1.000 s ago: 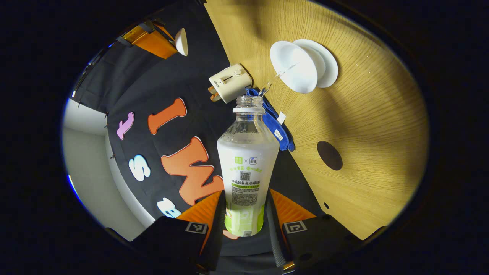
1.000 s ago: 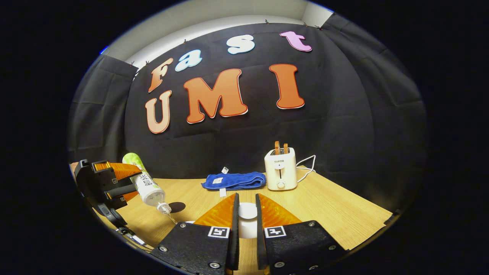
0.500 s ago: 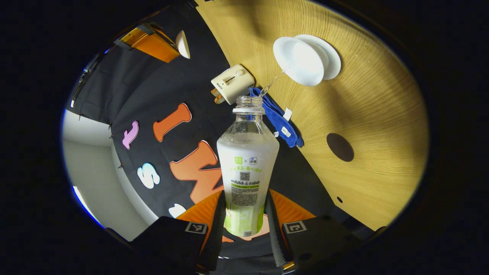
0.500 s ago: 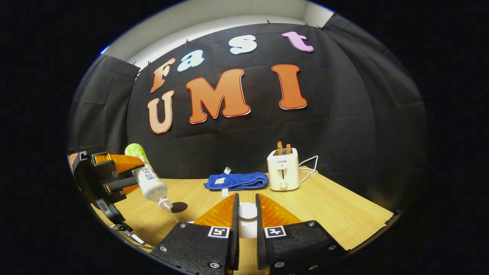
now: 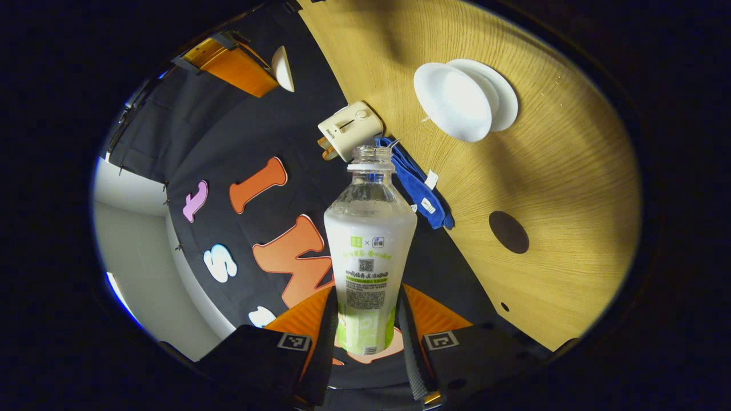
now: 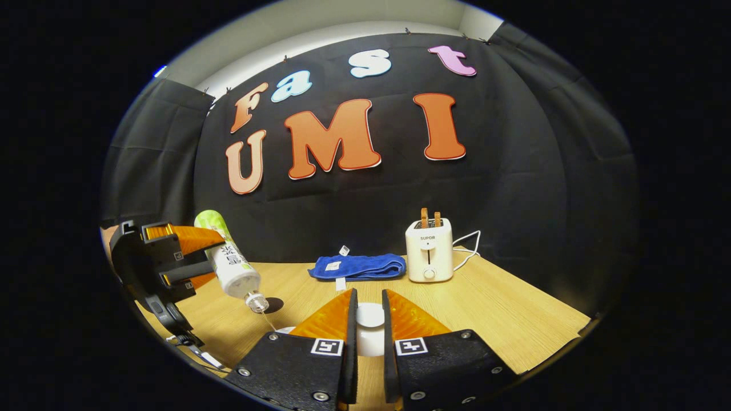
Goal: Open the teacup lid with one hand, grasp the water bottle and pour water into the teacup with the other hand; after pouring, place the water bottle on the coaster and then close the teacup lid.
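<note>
My left gripper (image 5: 365, 292) is shut on the lower body of an uncapped water bottle (image 5: 370, 251) with a white and green label. The bottle is tilted with its mouth toward the white teacup (image 5: 454, 103) on its saucer (image 5: 507, 94). A thin thread of water (image 5: 408, 128) runs between mouth and cup. The dark round coaster (image 5: 508, 232) lies on the wooden table, away from the cup. My right gripper (image 6: 369, 297) is shut on the white teacup lid (image 6: 370, 318), held off to the side. In the right gripper view the tilted bottle (image 6: 231, 265) points down at the cup's rim (image 6: 285, 330).
A cream toaster (image 6: 428, 257) with its cord and a folded blue cloth (image 6: 357, 266) stand at the table's back edge against the black wall. The wooden table (image 6: 502, 319) stretches to the right of my right gripper.
The water stream has thinned to a trickle. The bottle and left gripper have shifted slightly, with the mouth raised a little. The right gripper still holds the lid in much the same place.
</note>
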`<state>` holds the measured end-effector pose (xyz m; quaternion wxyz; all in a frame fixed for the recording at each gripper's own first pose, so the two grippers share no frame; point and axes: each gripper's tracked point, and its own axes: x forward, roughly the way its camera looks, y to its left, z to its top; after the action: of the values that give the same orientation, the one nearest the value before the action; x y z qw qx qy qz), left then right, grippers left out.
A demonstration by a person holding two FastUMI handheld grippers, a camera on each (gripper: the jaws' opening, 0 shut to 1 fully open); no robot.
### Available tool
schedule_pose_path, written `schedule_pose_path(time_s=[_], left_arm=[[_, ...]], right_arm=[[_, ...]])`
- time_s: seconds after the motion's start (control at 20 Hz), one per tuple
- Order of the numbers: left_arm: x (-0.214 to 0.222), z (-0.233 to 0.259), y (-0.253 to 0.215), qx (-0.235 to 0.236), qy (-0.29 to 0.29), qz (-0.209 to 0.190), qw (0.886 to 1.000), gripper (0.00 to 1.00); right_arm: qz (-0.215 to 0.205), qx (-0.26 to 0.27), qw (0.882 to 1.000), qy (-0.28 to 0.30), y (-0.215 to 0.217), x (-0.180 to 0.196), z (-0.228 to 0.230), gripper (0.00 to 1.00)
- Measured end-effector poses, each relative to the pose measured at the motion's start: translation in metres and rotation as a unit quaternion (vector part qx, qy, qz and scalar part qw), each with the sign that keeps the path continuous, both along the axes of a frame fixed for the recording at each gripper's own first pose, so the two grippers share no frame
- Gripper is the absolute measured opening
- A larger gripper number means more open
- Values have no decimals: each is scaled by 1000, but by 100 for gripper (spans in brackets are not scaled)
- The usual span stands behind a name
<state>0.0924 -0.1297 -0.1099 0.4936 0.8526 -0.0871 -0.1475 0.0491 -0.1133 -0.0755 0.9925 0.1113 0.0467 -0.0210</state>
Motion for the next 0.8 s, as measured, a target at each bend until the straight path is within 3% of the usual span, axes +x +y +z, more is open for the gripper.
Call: schedule_pose_path(time_s=[0.05,0.2,0.45,0.5,0.7,0.8], left_arm=[[-1,-8,0,-8,11,0,1000,60],[-1,-37,2,-51,56,16,997,55],[-3,-77,15,-186,127,47,973,57],[-4,-78,19,-222,132,56,965,58],[-2,-68,28,-380,138,68,912,53],[5,-49,33,-467,127,60,873,53]], right_arm=[[1,3,1000,0,2,0,0,19],[11,8,1000,2,8,1,-2,19],[27,-1,1000,12,25,7,-9,19],[31,-3,999,12,28,8,-10,19],[49,-11,999,14,45,18,-13,19],[60,-14,998,17,58,24,-14,19]])
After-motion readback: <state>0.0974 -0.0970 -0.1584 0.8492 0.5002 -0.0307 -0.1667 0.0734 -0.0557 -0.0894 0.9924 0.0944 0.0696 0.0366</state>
